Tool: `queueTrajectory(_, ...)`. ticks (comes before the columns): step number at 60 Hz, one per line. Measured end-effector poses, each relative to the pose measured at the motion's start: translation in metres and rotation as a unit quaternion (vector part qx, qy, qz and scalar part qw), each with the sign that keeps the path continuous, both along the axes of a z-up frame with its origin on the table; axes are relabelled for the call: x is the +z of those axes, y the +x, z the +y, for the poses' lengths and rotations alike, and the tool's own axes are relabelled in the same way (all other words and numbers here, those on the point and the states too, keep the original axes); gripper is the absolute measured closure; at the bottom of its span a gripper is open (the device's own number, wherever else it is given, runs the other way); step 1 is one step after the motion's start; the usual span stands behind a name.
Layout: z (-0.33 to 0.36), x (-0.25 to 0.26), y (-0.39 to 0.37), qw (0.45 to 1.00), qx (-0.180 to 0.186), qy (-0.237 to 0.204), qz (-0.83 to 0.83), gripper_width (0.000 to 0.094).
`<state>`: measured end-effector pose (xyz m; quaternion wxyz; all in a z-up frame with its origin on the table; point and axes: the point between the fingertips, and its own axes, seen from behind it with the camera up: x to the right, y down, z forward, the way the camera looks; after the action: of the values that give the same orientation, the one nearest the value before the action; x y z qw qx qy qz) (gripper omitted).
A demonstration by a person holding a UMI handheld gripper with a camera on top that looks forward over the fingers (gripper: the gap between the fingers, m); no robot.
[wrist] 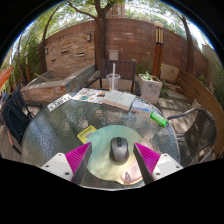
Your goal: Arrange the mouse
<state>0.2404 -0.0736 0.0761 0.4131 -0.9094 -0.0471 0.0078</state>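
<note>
The setting is an outdoor patio. A round glass table (60, 125) fills the middle of the frame, its top showing the ground through it. At lower centre the gripper (113, 156) has its fingers spread wide, the pink pads (78, 157) angled outward at either side. A grey mouse (119, 149) sits on a pale round mat (100, 148) between them, with a clear gap at each side, so nothing is gripped.

Just left of centre, beyond the left finger, lies a small yellow-green item (87, 132) (what it is cannot be told). A green object (159, 119) rests toward the right edge of the table. Farther back, upper centre, papers (112, 98) are stacked on the glass, with a clear cup (114, 81) behind them and a white planter (150, 86) to the right.

Dark chairs (14, 115) stand at the left and right of the table. A brick wall (75, 45) runs across the upper frame, with a tree trunk (100, 32) rising in front of it.
</note>
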Motion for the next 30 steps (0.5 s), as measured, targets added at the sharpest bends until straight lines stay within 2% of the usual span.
queueTrajectory(11, -0.074, 0.08, -0.022, 0.999, -0.022, 0.012, -0.02, 0.0081)
queueTrajectory(20, -0.129, 0.121, -0.046, 0.998, -0.049, 0.027, -0.025, 0.0075)
queueTrajectory(30, -0.17, 0.137, -0.071, 0.997, -0.066, 0.035, -0.026, 0.0076)
